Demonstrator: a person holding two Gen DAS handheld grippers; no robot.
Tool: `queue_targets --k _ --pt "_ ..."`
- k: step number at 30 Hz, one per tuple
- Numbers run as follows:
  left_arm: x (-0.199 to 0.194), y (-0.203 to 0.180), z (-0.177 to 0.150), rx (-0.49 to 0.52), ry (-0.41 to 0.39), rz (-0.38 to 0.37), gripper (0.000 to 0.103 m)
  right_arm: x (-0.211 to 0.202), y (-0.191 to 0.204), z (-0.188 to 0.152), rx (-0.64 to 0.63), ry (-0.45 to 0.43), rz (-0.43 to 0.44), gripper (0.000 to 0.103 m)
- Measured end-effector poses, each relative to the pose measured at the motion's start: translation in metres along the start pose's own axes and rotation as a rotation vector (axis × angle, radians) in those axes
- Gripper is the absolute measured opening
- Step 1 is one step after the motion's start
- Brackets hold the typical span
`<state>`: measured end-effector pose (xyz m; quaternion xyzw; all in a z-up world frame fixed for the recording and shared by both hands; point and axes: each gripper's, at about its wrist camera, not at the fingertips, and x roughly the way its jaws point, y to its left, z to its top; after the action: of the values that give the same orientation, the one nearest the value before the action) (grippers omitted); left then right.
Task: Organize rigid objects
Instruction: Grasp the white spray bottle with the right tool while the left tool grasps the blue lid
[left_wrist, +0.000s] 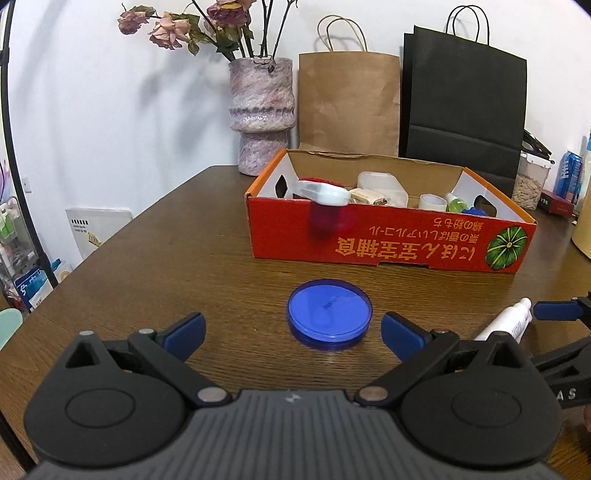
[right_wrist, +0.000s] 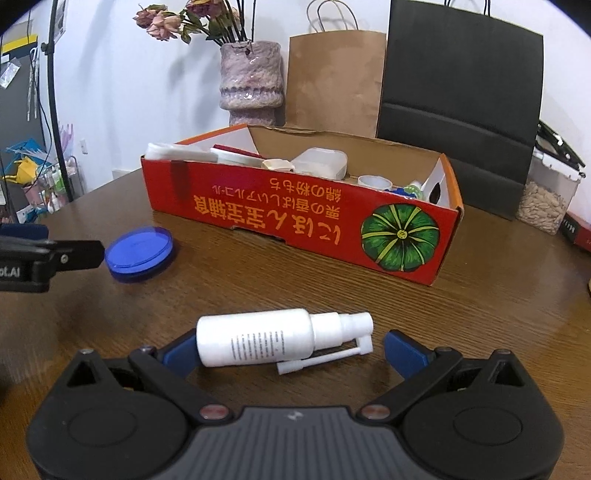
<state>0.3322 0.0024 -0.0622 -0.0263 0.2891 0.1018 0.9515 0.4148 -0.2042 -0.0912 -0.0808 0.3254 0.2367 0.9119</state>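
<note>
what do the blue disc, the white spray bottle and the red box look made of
Blue disc: translucent glossy plastic, light passes through its rim. White spray bottle: opaque, smooth plastic with moulded nozzle. Red box: printed cardboard, brown raw inside and folded flaps.

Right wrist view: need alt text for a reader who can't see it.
The open right gripper frames a white spray bottle lying on its side on a wooden table. Beyond it stands a red cardboard box holding small containers, with a blue round lid at left near the left gripper.
</note>
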Motion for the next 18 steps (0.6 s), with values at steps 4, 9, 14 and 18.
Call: queue_targets --k 4,9,14,18 --pt "0.002 0.000 0.000 -0.001 0.008 -0.004 0.103 0.005 -0.005 0.003 0.025 0.005 0.004 0.103" --pt "0.004 0.001 0.000 -0.006 0.021 -0.006 0.103 0.011 -0.010 0.006 0.054 0.011 0.009 0.103" --pt "0.006 0.000 0.000 -0.001 0.030 -0.007 0.103 0.010 -0.010 0.007 0.071 -0.005 0.015 0.097" --pt "0.007 0.000 0.000 -0.004 0.032 -0.004 0.103 0.006 -0.011 0.006 0.086 -0.022 0.003 0.097"
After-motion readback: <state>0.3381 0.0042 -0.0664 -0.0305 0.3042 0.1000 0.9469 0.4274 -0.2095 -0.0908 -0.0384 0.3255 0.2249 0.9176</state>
